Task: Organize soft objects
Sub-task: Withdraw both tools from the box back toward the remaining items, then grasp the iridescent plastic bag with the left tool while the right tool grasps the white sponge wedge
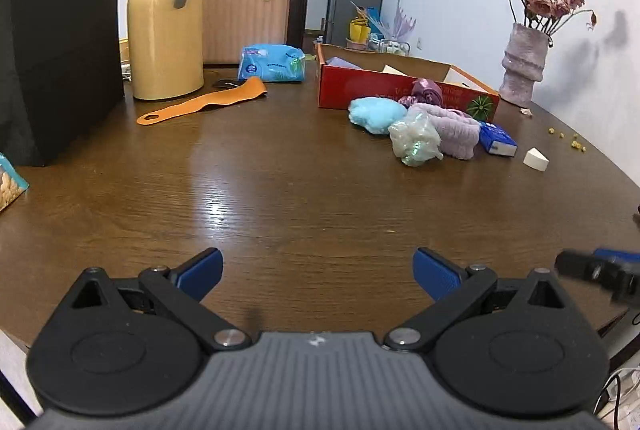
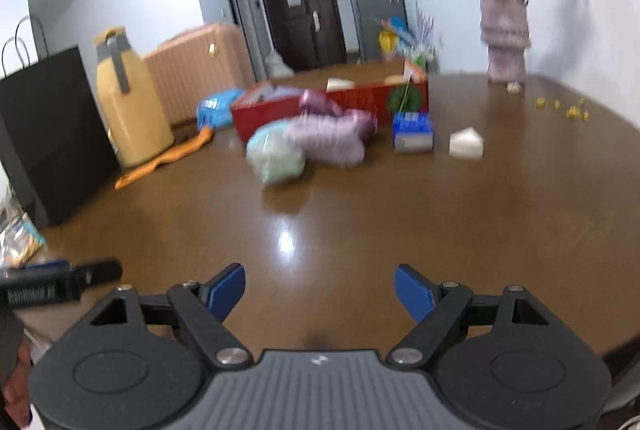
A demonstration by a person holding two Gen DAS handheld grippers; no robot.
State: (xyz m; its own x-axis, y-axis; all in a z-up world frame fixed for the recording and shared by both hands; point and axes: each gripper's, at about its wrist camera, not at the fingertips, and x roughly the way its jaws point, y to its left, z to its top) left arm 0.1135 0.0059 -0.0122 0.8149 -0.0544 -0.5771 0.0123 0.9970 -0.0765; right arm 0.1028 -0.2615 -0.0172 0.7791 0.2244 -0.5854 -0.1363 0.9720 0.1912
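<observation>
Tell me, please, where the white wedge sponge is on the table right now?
In the left wrist view the white wedge sponge lies alone at the table's far right, just right of the blue box and in front of the vase.

Bright, even room light; glare streak on desk (image 1: 224,205); right view motion-blurred, left sharp; fisheye-bent, dark corners.

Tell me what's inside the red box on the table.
Inside the red box, a lilac item and two white wedges show above the rim; its front wall hides everything lower.
</observation>
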